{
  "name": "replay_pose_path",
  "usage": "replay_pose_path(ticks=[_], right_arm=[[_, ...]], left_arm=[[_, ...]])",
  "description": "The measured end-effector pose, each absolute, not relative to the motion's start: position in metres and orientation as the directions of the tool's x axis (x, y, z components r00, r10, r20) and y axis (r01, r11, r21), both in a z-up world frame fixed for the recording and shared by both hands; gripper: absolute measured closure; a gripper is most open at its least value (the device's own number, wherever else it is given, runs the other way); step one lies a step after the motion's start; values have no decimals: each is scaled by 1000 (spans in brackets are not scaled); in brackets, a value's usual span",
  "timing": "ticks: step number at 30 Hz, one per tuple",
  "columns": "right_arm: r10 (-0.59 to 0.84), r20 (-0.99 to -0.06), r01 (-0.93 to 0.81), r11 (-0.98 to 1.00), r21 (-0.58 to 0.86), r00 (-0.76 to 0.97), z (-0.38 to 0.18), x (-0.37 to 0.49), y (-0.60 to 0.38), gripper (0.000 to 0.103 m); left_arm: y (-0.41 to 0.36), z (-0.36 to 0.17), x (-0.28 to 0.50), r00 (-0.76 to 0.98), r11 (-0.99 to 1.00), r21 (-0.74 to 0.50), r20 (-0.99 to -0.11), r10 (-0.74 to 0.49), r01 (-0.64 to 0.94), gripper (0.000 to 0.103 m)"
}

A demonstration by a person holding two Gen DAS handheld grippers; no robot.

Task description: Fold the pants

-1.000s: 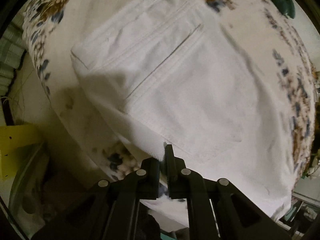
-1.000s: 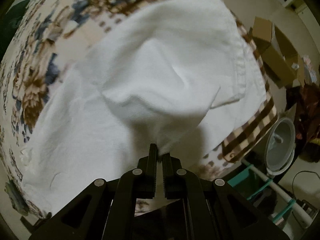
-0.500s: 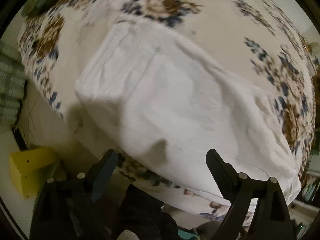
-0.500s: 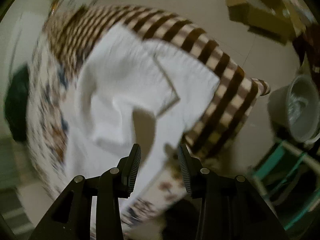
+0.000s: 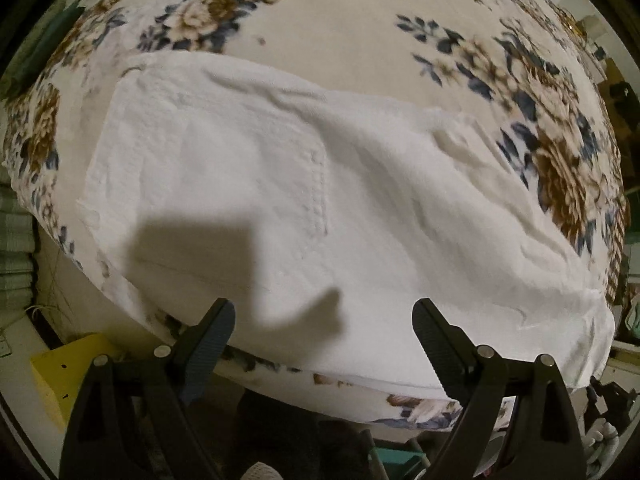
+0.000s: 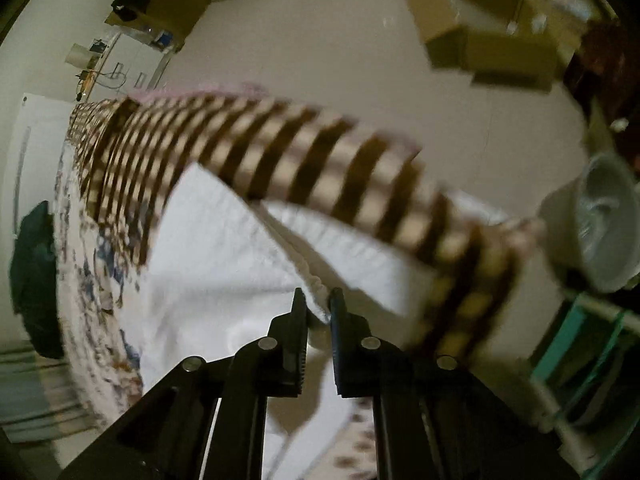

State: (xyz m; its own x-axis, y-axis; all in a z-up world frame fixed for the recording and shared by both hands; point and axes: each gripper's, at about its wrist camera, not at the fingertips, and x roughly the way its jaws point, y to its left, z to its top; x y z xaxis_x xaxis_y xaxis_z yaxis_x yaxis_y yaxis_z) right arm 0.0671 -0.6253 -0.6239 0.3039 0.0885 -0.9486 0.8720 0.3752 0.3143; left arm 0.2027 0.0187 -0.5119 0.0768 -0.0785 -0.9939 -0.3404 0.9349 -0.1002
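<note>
White pants (image 5: 304, 200) lie folded lengthwise on a floral bedspread (image 5: 340, 40), stretching from the left to the lower right. My left gripper (image 5: 323, 334) is open and empty, raised off the cloth at the bed's near edge. In the right wrist view the pants (image 6: 224, 264) reach a striped brown border of the bedspread (image 6: 320, 152). My right gripper (image 6: 318, 308) has its jaws nearly closed around a thick hem edge of the pants (image 6: 316, 286).
A yellow box (image 5: 68, 372) sits on the floor at lower left. Cardboard boxes (image 6: 480, 36) and a white fan or pot (image 6: 600, 220) stand on the floor beyond the bed. A dark green garment (image 6: 36, 280) lies on the bed's far side.
Both grippers let go of the pants and opened. My left gripper pulled back and up. My right gripper swung toward the striped end and closed on the hem edge.
</note>
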Motion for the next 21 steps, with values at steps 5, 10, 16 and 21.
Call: replay_pose_path(ticks=[5, 10, 16, 21], right_arm=[[111, -967, 866, 430, 256, 230, -607, 58, -642, 93], [109, -974, 851, 473, 226, 198, -596, 68, -655, 94], [153, -981, 869, 463, 176, 117, -597, 85, -663, 94], [133, -988, 808, 588, 14, -80, -645, 100, -655, 88]], left_arm=[[11, -521, 195, 44, 943, -131, -991, -123, -305, 12], [3, -522, 195, 33, 957, -130, -991, -126, -261, 12], [2, -527, 200, 24, 960, -139, -990, -137, -244, 12], [6, -537, 203, 18, 963, -100, -995, -99, -252, 12]])
